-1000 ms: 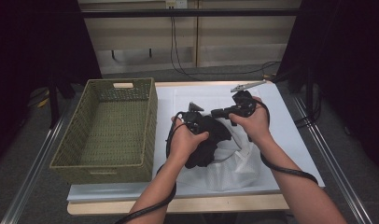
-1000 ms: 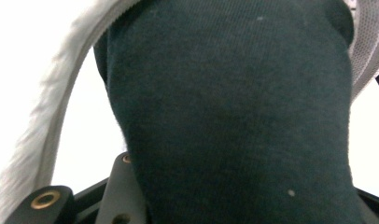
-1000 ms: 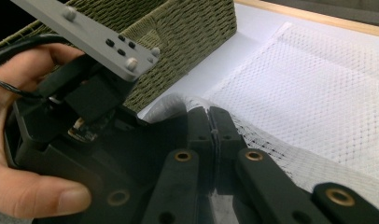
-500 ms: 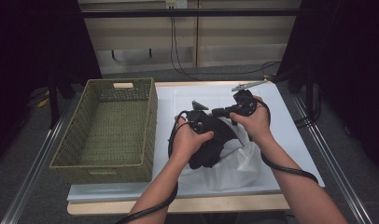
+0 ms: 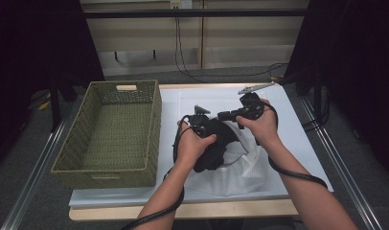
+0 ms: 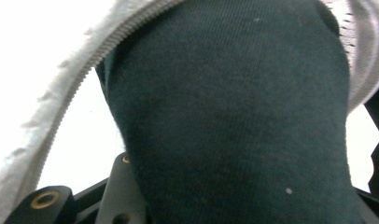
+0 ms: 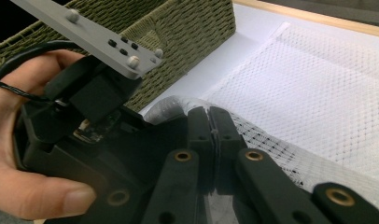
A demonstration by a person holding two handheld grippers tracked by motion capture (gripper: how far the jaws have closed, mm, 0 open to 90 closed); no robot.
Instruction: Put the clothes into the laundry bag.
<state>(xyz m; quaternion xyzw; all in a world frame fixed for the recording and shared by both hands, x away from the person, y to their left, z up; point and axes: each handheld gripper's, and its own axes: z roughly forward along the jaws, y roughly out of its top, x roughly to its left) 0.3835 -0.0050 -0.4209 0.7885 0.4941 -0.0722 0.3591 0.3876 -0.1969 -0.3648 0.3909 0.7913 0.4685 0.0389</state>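
Observation:
A white mesh bag (image 5: 231,179) lies on the white table cover, its zipper edge (image 6: 61,107) running past a dark garment (image 5: 216,148). The garment sits in the bag's mouth, between my hands. My left gripper (image 5: 201,125) presses into the dark garment (image 6: 234,116), which hides its jaws; it seems shut on the cloth. From the right, my right gripper (image 5: 228,116) reaches in. In the right gripper view its jaws (image 7: 211,126) are shut on the rim of the mesh bag (image 7: 318,93), right beside the left gripper (image 7: 94,93) and the hand holding it.
A green woven basket (image 5: 154,124) stands on the left half of the table, with nothing in it, and its wall (image 7: 187,28) is close behind the left gripper. The table's wooden front edge (image 5: 192,211) is near the person. Cables run on the floor beyond.
Both hands have shifted only slightly. The dark garment has bunched a little more between the grippers at the bag's mouth.

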